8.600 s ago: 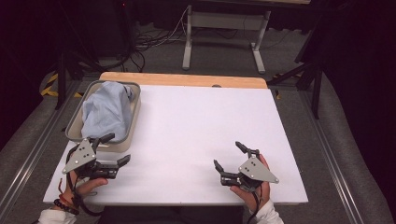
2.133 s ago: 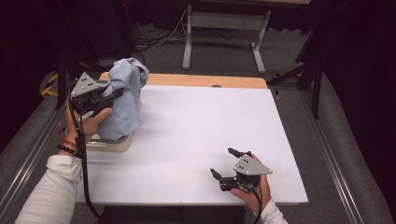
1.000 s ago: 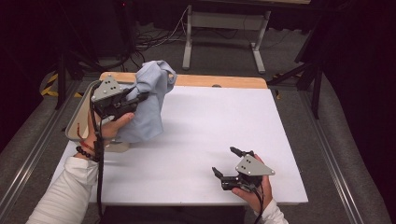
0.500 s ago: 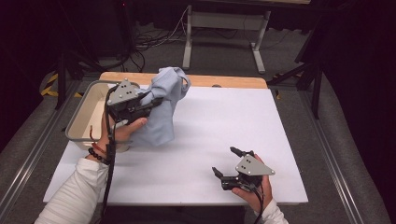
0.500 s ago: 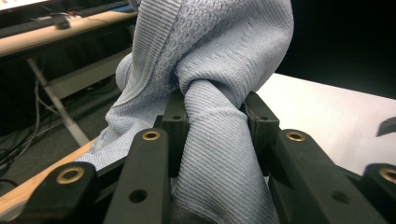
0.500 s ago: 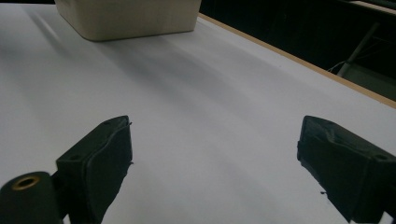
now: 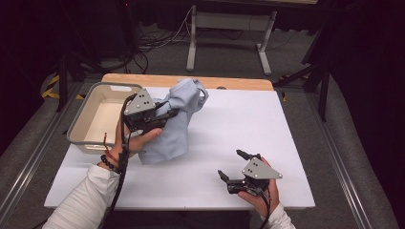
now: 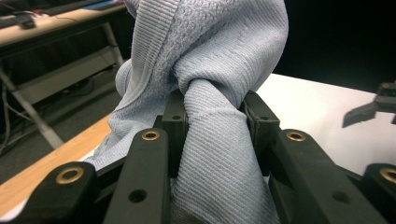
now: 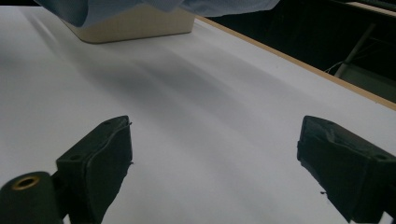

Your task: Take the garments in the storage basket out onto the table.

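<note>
A pale blue knitted garment (image 7: 179, 119) hangs from my left gripper (image 7: 168, 114), which is shut on a bunched fold of it above the left part of the white table. In the left gripper view the fold (image 8: 212, 130) is pinched between the two black jaws and the rest of the cloth rises above them. The garment's lower edge touches the tabletop beside the beige bin (image 7: 95, 117). My right gripper (image 7: 234, 164) rests near the table's front right, open, with nothing between its fingers (image 9: 100, 154).
The beige bin (image 9: 135, 23) stands at the table's left edge with nothing in it. A wooden strip (image 7: 191, 81) runs along the table's far edge. Beyond it are a metal stand (image 7: 229, 28) and floor cables. The white tabletop (image 7: 248, 124) spreads between both grippers.
My left gripper has carried the garment rightward, out past the bin and over the table, slightly lower. The right gripper has stayed put.
</note>
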Demonstrator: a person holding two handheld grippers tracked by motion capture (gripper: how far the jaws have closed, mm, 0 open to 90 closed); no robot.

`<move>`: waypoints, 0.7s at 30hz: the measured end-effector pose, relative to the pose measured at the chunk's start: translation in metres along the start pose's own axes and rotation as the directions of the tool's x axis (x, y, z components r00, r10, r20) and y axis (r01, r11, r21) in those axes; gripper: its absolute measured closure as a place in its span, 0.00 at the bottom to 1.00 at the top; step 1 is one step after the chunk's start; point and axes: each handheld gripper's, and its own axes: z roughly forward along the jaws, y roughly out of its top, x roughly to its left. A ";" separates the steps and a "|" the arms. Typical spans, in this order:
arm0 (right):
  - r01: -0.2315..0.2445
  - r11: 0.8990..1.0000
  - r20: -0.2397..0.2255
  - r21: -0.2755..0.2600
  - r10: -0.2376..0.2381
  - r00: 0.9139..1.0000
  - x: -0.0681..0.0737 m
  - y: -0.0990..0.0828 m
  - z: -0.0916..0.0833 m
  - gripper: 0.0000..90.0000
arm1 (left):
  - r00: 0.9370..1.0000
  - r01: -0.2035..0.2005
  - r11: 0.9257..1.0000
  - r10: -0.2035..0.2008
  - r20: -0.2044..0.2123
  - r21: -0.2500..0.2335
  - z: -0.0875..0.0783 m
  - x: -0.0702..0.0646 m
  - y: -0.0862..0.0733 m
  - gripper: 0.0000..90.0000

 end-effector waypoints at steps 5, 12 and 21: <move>0.000 1.000 0.001 0.001 0.000 1.000 -0.001 0.000 0.000 0.12 | 1.000 -0.010 1.000 0.009 0.023 0.020 0.011 -0.009 -0.003 0.75; -0.003 1.000 0.001 0.000 0.003 1.000 -0.001 0.000 -0.001 0.12 | 0.998 -0.008 0.999 0.005 0.056 0.041 0.025 -0.018 -0.009 0.74; -0.006 1.000 -0.001 0.001 0.006 1.000 -0.001 0.000 -0.001 0.12 | 0.997 -0.016 0.996 0.009 0.079 0.082 0.043 -0.025 -0.018 0.74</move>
